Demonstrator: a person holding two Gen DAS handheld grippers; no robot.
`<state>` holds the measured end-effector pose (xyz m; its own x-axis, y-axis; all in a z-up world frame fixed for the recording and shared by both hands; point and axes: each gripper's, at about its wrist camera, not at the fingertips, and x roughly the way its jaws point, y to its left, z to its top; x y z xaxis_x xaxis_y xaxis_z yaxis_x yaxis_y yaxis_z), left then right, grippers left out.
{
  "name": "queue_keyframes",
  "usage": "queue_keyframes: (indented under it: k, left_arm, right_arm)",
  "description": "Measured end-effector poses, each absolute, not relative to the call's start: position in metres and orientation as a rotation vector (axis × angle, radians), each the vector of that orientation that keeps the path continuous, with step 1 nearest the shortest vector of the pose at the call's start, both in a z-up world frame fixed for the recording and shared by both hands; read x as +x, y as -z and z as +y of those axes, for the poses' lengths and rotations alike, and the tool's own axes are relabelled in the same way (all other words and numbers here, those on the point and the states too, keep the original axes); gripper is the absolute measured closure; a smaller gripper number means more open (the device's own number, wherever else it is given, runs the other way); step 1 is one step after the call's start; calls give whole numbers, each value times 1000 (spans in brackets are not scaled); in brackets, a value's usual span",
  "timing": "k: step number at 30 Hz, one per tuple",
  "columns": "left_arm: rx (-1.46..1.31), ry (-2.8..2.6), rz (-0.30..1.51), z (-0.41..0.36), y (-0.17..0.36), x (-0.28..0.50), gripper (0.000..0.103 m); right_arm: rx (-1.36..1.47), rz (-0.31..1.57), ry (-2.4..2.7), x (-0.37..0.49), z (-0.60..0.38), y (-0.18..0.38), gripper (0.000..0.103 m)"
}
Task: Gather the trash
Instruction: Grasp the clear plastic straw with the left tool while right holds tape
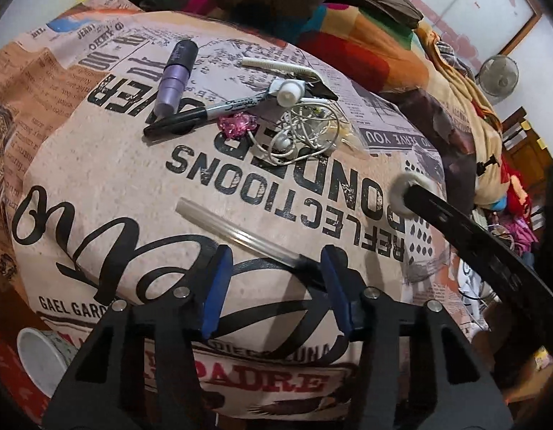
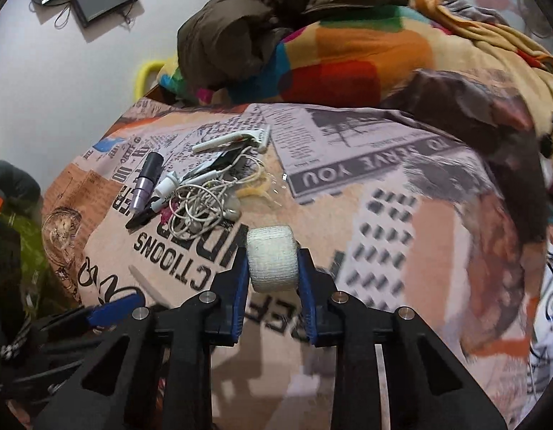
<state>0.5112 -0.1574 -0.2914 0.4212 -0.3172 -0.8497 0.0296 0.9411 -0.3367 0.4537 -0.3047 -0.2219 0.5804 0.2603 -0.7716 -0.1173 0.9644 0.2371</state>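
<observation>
1. Your bed wears a newspaper-print sheet, with a heap of blankets at its far side.
2. Your right claw is clamped on a white tape roll, held just above the sheet; the left view shows the roll at that claw's tip.
3. Your left claw has its jaws apart, low over the sheet, with the dark end of a clear pen lying between them.
4. A paper cup shows at the left claw's lower left.
5. Beyond lie a tangled earphone cord, a black marker, a purple tube and a pink wrapper, close together.
</observation>
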Motion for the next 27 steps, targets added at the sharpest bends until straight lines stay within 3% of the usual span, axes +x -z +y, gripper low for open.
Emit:
queue_keyframes:
  k: [9, 12, 13, 15, 27]
  left_arm:
    - [-32, 77, 1047, -201, 296, 506, 57]
    - [25, 92, 1029, -208, 297, 503, 77]
    - [28, 102, 1031, -209, 297, 503, 88]
    - [-8, 122, 1031, -206, 296, 503, 96]
    - [-62, 187, 1025, -197, 270, 485, 96]
  right_arm:
    - [169, 914, -202, 431, -307, 224, 79]
    - [186, 908, -210, 429, -310, 222, 79]
    - [186, 903, -209, 427, -311, 221, 79]
    - [187, 892, -204, 425, -312, 218, 79]
    - [221, 866, -197, 406, -314, 201, 79]
